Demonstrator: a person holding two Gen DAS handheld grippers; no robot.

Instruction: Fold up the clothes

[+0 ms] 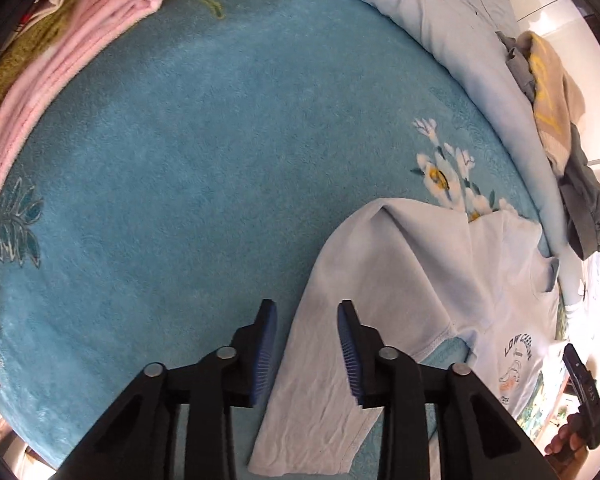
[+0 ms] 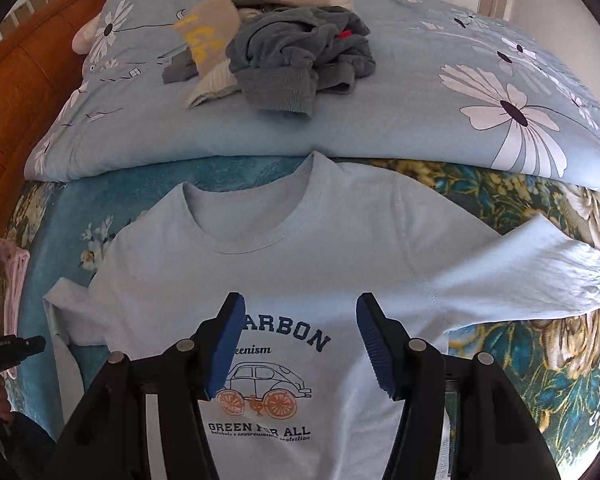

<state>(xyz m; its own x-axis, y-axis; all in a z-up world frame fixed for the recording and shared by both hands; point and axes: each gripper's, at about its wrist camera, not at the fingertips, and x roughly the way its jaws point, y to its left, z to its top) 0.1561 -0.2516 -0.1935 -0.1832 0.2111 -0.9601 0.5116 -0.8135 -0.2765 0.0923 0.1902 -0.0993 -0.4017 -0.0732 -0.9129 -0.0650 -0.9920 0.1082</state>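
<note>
A pale blue T-shirt [image 2: 300,264] lies face up on a teal flowered blanket [image 1: 180,160] spread over the bed, collar toward a light blue duvet [image 2: 380,120] with white flowers. Printed chest graphic – a car with orange wheels and dark lettering – faces up.

Left gripper [image 1: 307,350]: jaws partly apart, pointing steeply down over the shirt's sleeve [image 1: 320,400], which lies flat on the blanket. Cloth shows in the gap, but the blue pads are not pressing on it – nothing held.

Right gripper [image 2: 300,344]: jaws wider apart, hanging over the chest print, nothing between the pads, not gripping the shirt. The shirt's other sleeve [image 2: 540,272] is stretched out to the right in the right wrist view.

On the duvet behind the collar sits a heap of unfolded clothes – a grey garment [image 2: 300,52] and a beige one with yellow lettering [image 2: 208,36]. A folded pink garment [image 1: 60,60] lies at the blanket's far left edge in the left wrist view. Wooden headboard [image 2: 20,80] at upper left in the right wrist view.
</note>
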